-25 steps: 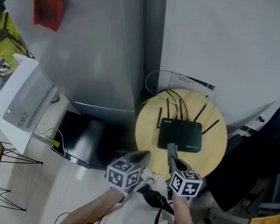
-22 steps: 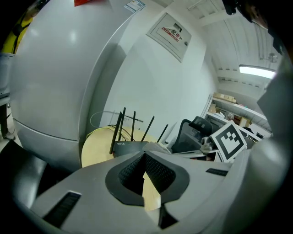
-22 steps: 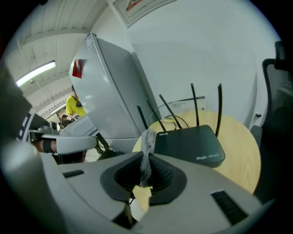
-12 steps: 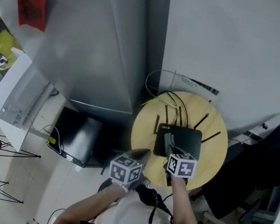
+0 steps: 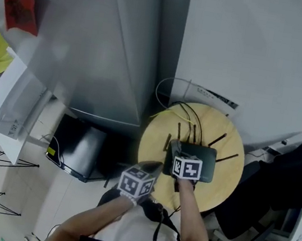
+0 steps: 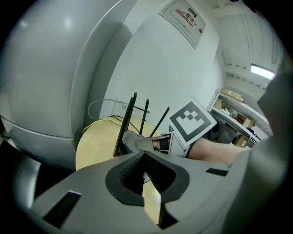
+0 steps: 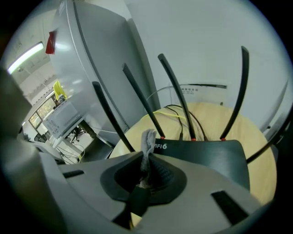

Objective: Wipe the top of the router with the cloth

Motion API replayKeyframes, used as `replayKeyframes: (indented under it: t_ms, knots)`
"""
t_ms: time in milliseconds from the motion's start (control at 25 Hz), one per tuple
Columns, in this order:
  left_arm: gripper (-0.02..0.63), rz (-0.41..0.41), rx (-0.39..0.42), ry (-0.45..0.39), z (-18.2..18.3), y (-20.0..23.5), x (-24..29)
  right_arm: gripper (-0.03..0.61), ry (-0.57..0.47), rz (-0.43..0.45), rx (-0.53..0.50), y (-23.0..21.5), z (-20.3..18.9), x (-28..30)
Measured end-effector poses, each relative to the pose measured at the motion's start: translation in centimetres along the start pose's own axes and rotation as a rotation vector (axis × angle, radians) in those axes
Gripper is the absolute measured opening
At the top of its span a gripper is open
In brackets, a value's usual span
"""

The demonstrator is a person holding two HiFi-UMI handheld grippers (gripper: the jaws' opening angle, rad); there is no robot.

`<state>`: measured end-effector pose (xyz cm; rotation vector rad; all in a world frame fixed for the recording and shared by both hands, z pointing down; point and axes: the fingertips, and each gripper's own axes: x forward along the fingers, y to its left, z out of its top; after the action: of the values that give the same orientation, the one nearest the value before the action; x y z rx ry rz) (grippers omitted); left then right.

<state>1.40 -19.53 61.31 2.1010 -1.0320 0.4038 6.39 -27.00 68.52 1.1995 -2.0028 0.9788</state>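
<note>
the router (image 5: 207, 155) sits on the round wooden worktop (image 5: 226, 183) with its antennas raised, your right gripper (image 7: 147, 160) over its left end with jaws clamped on the grey cloth (image 7: 148, 138), while your left gripper (image 6: 143, 160), jaws pressed together on nothing, hangs by the worktop's near edge.

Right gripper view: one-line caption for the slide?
Right claw, shut on a cloth, at the black router on a round wooden table.
</note>
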Motion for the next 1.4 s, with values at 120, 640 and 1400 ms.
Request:
replayKeyframes:
  t_ms: [120,640,1400]
  knots:
    - [-0.002,-0.009,-0.004,0.002,0.5,0.4,0.6,0.037,0.032,-0.008,-0.012,0.1,0.2,1.5]
    - [-0.002,-0.063,0.002,0.033,1.2,0.2,1.9,0.037,0.070,-0.130,-0.010,-5.2,0.3,1.4]
    - [-0.002,-0.195,0.114,0.119,2.0,-4.8,6.4,0.037,0.042,-0.451,0.047,-18.8,-2.3,-4.2]
